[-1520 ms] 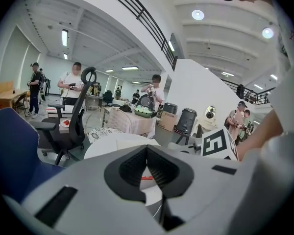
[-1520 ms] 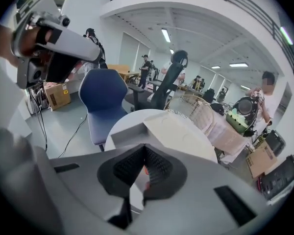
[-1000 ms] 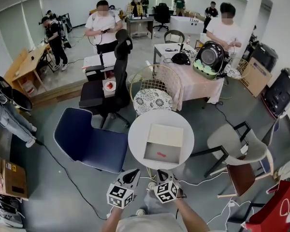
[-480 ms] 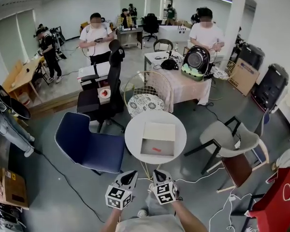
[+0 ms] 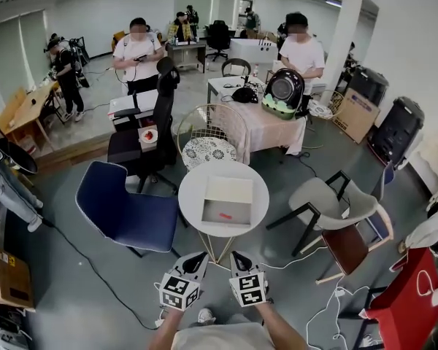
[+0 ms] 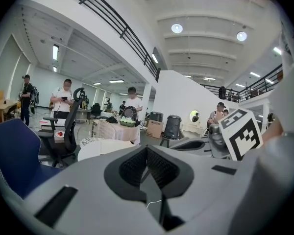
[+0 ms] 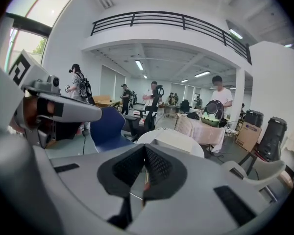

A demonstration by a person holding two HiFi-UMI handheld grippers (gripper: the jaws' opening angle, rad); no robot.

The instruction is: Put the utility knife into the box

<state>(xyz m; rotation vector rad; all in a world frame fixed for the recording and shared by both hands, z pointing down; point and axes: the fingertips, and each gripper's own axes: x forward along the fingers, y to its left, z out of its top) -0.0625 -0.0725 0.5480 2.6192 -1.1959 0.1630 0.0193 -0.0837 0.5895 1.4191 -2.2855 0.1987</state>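
The open beige box point(image 5: 226, 201) sits on the round white table point(image 5: 188, 195). A small red utility knife point(image 5: 228, 214) lies inside the box near its front wall. My left gripper point(image 5: 198, 257) and right gripper point(image 5: 239, 256) hang side by side below the table's near edge, apart from it, both pointing toward it. In the left gripper view the left gripper point(image 6: 147, 153) has its ribbed pads together with nothing between them. The right gripper point(image 7: 145, 153) looks the same in its own view, with the table point(image 7: 171, 138) ahead.
A blue chair point(image 5: 124, 210) stands left of the table, a grey chair point(image 5: 328, 203) right of it, and a wire chair point(image 5: 208, 148) behind it. Cables point(image 5: 321, 312) trail over the floor at the lower right beside a red bag point(image 5: 409, 305). Several people stand farther back.
The table and box now look smaller and farther away. Both grippers have drawn back from the table together and stay shut.
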